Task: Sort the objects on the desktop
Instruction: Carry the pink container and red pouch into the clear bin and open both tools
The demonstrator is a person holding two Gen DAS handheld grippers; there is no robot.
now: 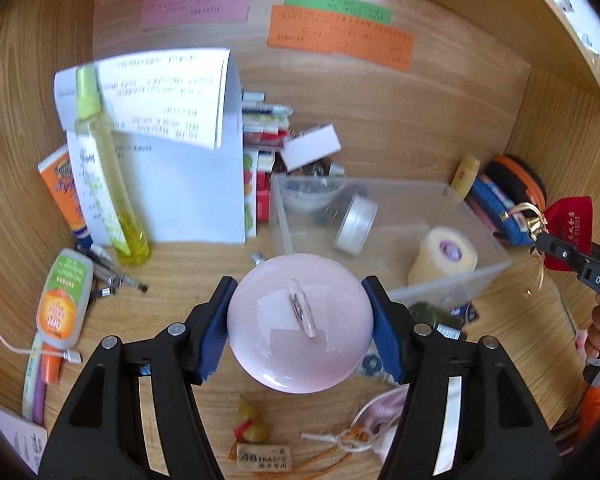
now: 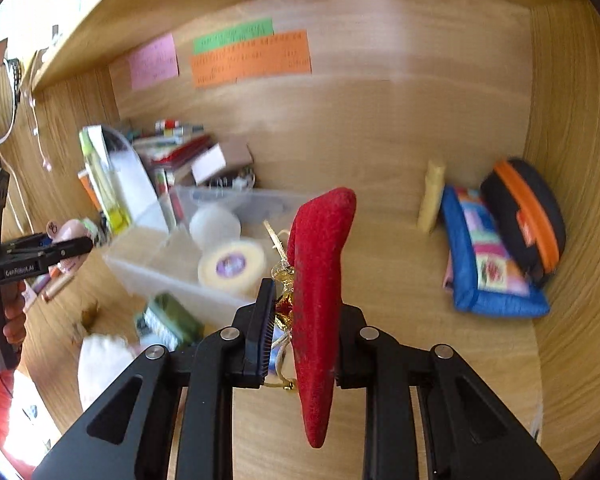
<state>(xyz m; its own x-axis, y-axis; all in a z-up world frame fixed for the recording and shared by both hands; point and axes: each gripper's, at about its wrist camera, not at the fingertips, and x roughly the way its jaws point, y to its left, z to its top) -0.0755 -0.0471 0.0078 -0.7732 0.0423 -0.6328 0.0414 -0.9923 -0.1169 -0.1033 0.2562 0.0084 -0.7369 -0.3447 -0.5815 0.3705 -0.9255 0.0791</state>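
My left gripper (image 1: 300,324) is shut on a round pale pink case (image 1: 300,344) with a small clear handle on top, held above the wooden desk. Its blue pads (image 1: 216,336) press on both sides of the case. In the right wrist view my right gripper (image 2: 300,320) is shut on a red velvet pouch (image 2: 320,280) with gold ribbon (image 2: 282,276), lifted over the desk. The same right gripper (image 1: 556,252) and red pouch (image 1: 572,220) show at the right edge of the left wrist view. The left gripper (image 2: 74,246) appears at the left of the right wrist view.
A clear plastic bin (image 1: 452,196) behind holds tape rolls (image 1: 444,256). White papers (image 1: 160,140), a yellow-green spray bottle (image 1: 108,176), tubes and pens lie left. A blue patchwork pouch (image 2: 488,260) and black-orange case (image 2: 528,220) sit right. An eraser (image 1: 264,458) and gourd charm (image 1: 252,424) lie in front.
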